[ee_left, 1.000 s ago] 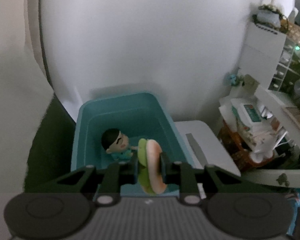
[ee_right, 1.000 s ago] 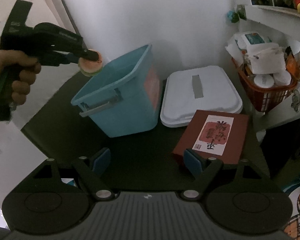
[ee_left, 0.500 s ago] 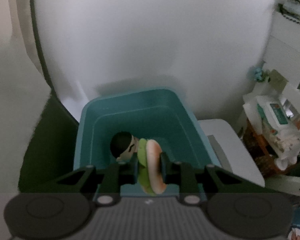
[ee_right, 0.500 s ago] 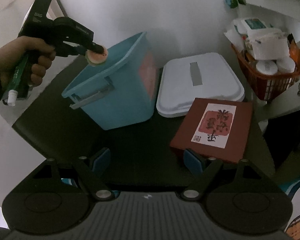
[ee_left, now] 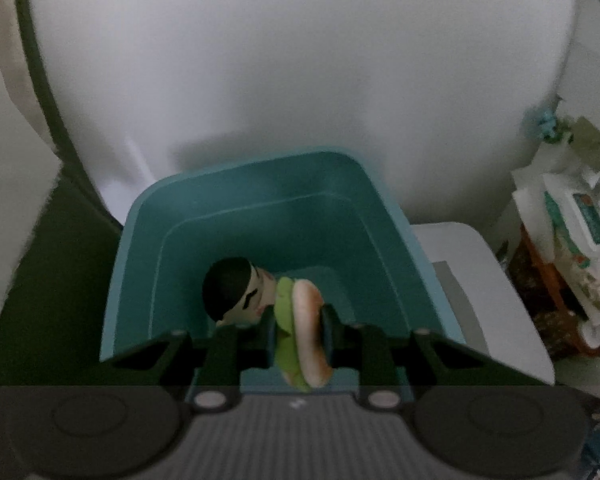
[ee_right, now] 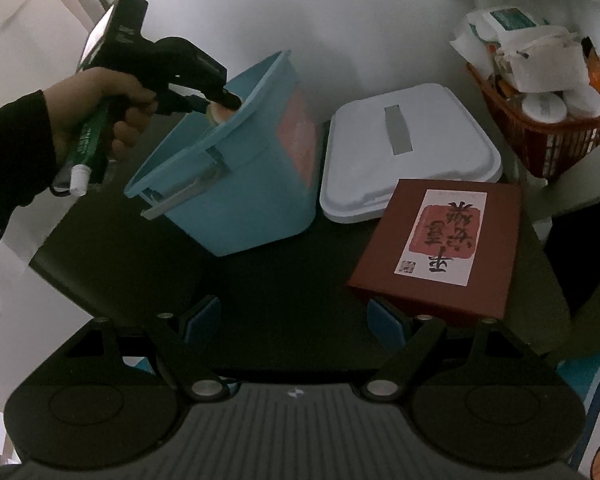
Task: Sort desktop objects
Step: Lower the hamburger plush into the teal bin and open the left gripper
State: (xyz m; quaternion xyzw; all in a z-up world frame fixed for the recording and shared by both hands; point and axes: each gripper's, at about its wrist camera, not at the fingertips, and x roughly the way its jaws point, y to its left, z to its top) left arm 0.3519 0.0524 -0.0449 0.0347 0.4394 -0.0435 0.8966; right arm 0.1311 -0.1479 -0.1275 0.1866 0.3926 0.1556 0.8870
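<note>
While my left gripper [ee_left: 298,334] is pinching the toy burger [ee_left: 306,338] between its fingers, it is hanging just inside the blue bin [ee_right: 236,176], above a doll [ee_left: 236,292]. My left hand [ee_right: 112,112] is angling down over the rim. My right gripper [ee_right: 296,322] is hovering wide open and empty over the counter [ee_right: 280,280].

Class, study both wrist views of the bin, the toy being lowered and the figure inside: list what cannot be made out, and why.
- Toy: left view, its sides are covered by the left tongs; right view, the bin wall hides most.
- Figure: left view, body hidden behind the tongs; right view, unseen.
- Bin floor: mostly blocked.
- Bin label: too blurred.
</note>
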